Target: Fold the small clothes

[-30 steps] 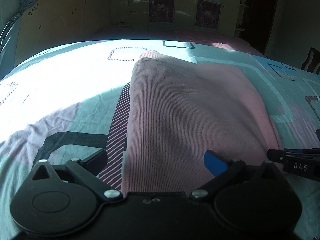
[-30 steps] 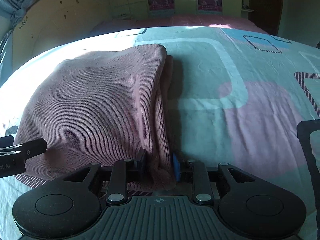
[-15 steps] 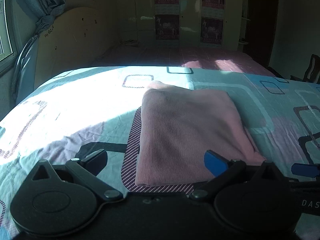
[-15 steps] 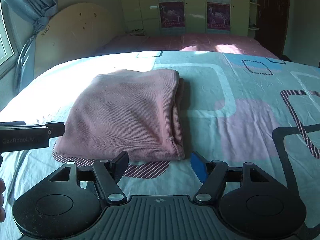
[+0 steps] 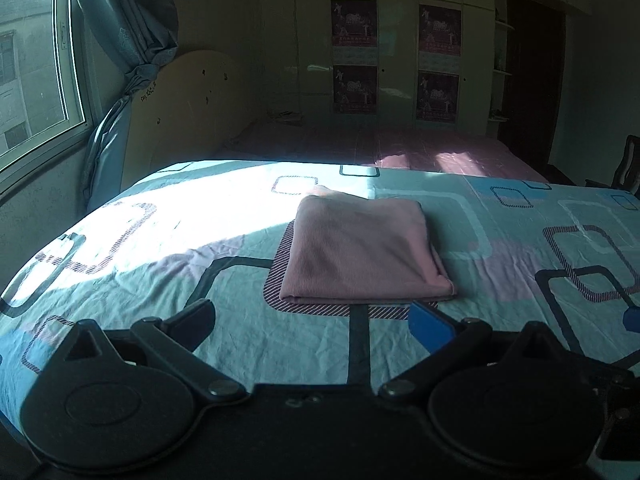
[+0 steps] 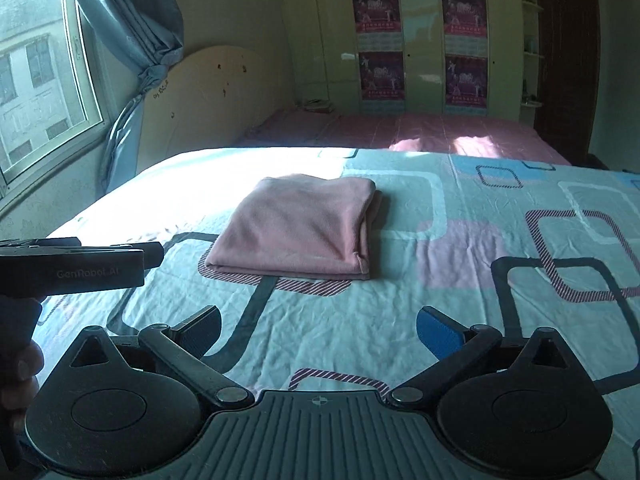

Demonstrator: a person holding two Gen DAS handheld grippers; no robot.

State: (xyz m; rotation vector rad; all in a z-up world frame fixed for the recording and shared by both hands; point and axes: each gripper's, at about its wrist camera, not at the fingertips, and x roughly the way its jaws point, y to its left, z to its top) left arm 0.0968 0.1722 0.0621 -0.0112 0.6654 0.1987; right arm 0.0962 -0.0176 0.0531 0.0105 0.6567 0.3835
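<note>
"GenRobot.AI" — on left hand-held gripper (image 6: 154,254)

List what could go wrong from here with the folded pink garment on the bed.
1. The pink garment lies folded on the bedsheet with loose layered edges on its right side; another grab there might pull the layers apart.
2. The left claw and right claw both stand open and empty, side by side; reaching in together, they might bump each other.
3. The sheet is wrinkled; a low claw might snag it and drag the garment.
</note>
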